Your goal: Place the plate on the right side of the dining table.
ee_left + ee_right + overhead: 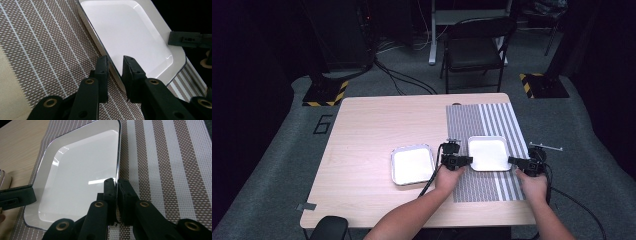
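A white square plate lies on a striped placemat at the table's right half. My right gripper is shut on the plate's right rim, its pads nearly together on the thin edge. At the opposite rim, my left gripper straddles the edge with a narrow gap, and the pads do not press on it. Each gripper view shows the other gripper's black jaw at the plate's far side.
A second white plate sits on the bare wooden table just left of the placemat. A black folding chair stands on the floor beyond the table's far edge. A dark object sits at the near left corner.
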### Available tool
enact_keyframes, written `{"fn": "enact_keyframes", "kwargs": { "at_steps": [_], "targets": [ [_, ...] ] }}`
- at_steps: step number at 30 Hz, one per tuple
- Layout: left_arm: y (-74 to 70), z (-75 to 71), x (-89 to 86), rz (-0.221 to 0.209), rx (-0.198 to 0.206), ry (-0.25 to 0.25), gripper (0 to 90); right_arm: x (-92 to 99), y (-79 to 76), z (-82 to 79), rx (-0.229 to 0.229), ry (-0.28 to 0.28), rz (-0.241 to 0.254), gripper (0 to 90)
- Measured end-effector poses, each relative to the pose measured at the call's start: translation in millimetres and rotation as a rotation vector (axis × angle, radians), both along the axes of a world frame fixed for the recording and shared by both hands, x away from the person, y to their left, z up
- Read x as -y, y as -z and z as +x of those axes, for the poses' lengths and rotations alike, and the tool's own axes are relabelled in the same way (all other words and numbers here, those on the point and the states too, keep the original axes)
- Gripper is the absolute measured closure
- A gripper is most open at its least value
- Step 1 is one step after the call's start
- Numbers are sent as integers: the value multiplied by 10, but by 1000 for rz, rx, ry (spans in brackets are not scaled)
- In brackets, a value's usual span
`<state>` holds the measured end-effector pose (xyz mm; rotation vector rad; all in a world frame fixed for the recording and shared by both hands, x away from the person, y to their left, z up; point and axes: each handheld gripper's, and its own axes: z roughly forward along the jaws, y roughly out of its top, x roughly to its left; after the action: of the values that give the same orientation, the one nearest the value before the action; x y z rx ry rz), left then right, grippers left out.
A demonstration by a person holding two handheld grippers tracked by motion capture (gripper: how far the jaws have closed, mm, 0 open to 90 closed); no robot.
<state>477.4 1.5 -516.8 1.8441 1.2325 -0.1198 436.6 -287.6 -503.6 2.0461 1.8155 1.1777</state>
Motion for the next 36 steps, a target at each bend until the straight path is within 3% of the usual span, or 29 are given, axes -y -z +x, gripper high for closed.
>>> {"fn": "enact_keyframes", "kwargs": {
  "at_steps": [7,36],
  "targets": [
    [39,12,15,17,-4,0,741,-5,12,35,-3,12,-4,852],
    [53,35,51,15,-12,-5,726,-13,47,49,4,28,-27,822]
  ]
}}
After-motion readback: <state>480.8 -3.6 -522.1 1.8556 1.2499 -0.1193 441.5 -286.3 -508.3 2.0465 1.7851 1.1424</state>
